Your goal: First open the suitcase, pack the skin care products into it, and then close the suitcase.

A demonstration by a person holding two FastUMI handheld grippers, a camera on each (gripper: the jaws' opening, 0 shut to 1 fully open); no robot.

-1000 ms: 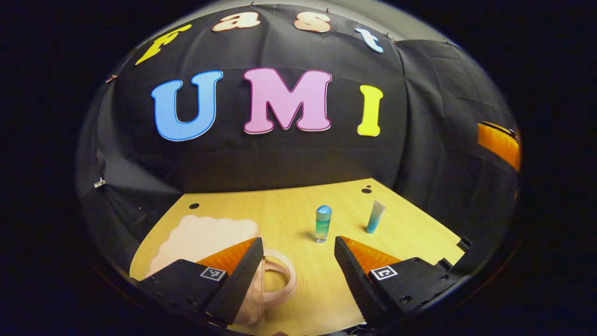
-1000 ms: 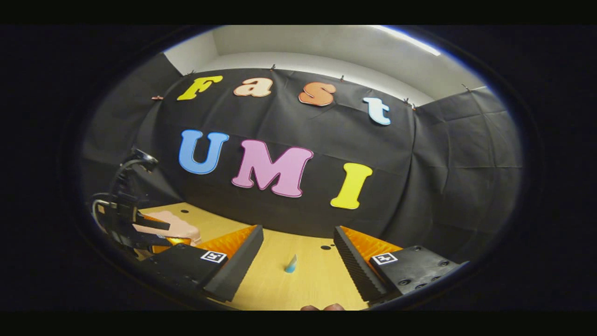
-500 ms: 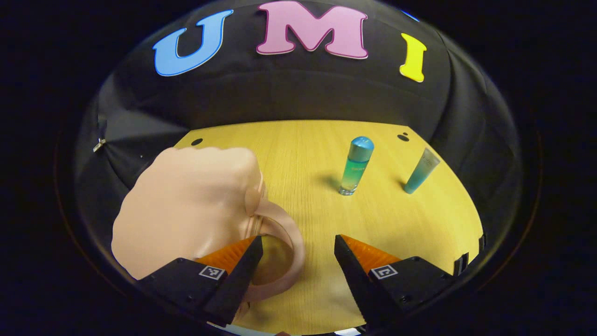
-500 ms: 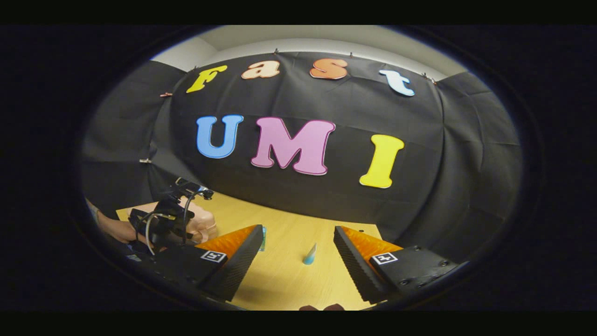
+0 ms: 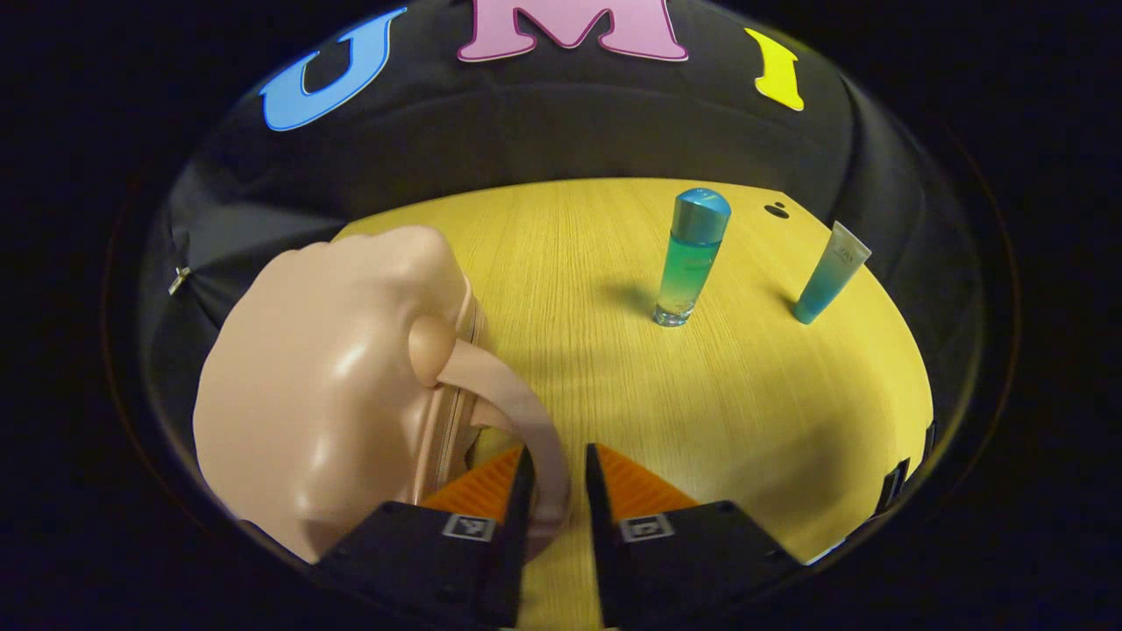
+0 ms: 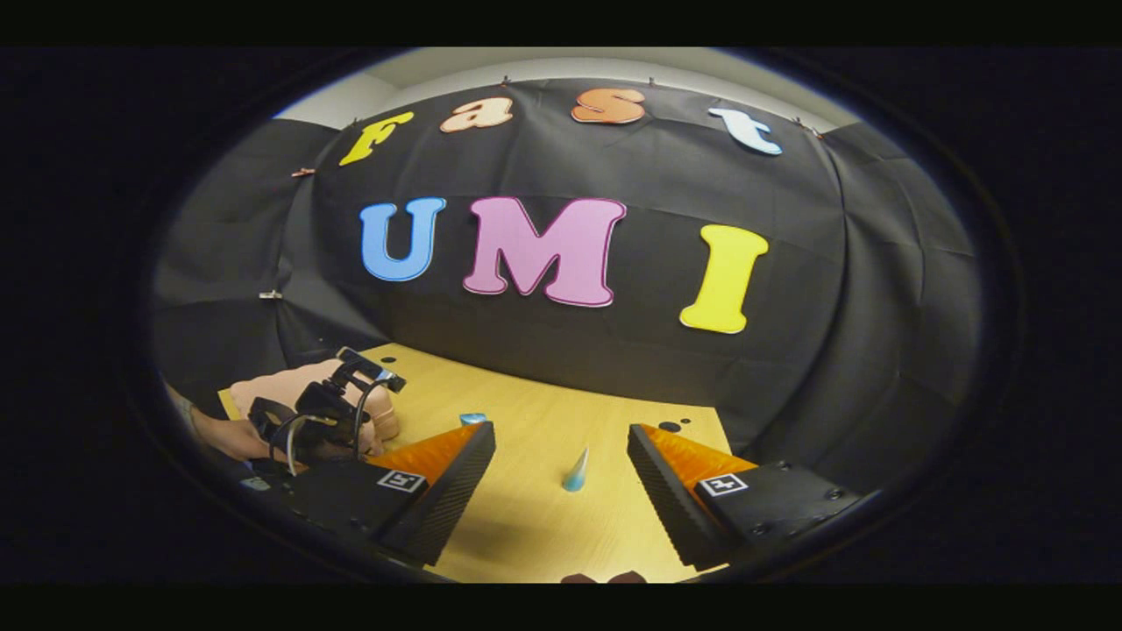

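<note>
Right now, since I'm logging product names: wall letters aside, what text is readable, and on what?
Bottle: faint print, too blurred to read.
Tube: small print, too blurred to read.
Suitcase: no text visible.
Left gripper: square code markers, no words.

Black cloth wall (image 6: pixel 833 289), light wooden table (image 5: pixel 745 394) with dark holes, pale ceiling (image 6: pixel 570 66) above.

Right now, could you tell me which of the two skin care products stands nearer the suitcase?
The round-capped bottle; the flat-ended tube stands beyond it, farther from the pink suitcase.
</note>
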